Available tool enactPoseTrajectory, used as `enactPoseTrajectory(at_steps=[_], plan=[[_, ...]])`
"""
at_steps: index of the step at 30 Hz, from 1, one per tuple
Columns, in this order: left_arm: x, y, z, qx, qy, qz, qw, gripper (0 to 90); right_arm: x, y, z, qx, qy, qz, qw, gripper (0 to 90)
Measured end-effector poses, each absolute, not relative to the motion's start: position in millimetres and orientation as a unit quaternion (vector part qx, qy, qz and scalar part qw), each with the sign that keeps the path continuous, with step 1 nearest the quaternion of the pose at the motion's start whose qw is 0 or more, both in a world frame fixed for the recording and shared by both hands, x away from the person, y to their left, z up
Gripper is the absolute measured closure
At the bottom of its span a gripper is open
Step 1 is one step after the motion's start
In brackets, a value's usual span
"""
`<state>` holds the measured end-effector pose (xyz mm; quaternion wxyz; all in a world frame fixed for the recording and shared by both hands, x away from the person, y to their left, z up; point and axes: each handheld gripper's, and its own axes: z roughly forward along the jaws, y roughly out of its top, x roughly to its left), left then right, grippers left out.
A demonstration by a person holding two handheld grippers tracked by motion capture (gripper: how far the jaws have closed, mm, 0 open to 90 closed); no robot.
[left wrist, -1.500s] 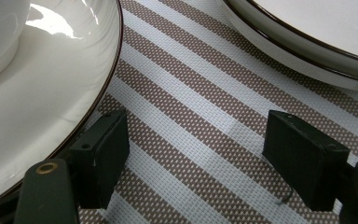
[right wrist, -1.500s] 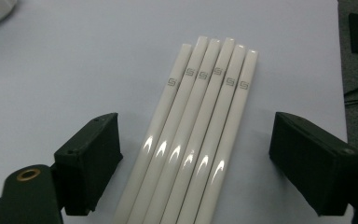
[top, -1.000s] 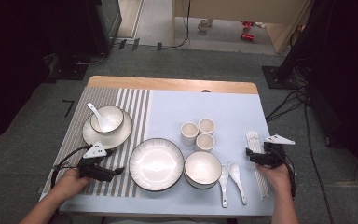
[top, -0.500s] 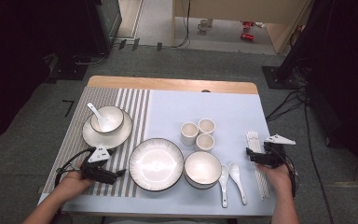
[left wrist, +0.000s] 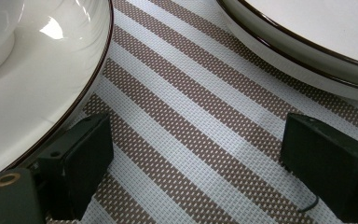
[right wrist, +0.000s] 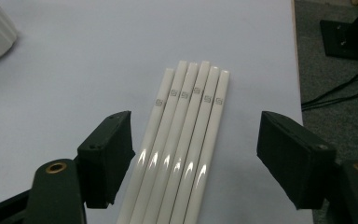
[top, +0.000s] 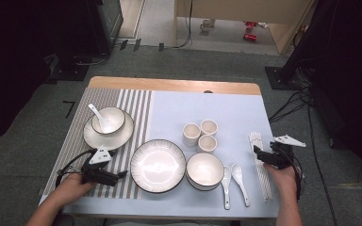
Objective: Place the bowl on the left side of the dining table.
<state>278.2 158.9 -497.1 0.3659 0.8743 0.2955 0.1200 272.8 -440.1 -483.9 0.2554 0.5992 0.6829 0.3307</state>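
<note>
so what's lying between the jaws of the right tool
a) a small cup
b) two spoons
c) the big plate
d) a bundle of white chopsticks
d, the right gripper view shows the right tool with its jaws standing open on either side of the white chopsticks, which lie side by side on the pale blue mat, with neither pad touching them.

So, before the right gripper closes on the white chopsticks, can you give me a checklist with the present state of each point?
1. Right gripper jaws stand wide, though they have just been closing: ok.
2. White chopsticks lie between the jaws, pads not pressing yet: ok.
3. All five sticks are side by side and parallel: ok.
4. Left pad is close to the outermost stick, right pad farther away, so the bundle is off centre: not ok.
5. Spoons lie apart from the chopsticks: ok.
6. Left gripper is open over the striped placemat, holding nothing: ok.
</note>
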Motion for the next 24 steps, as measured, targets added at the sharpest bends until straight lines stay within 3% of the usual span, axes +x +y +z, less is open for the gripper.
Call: enactPoseTrajectory(at_steps=[18, 24], plan=[[278.2, 159.1, -497.3, 0.873, 0.298, 0.12, 0.367, 9.4, 258.2, -445.5, -478.8, 0.602, 0.676, 0.339, 0.257, 64.8], [278.2, 159.2, -497.3, 0.873, 0.298, 0.119, 0.368, 9.4, 259.4, -446.0, -482.6, 0.605, 0.677, 0.324, 0.264, 72.4]])
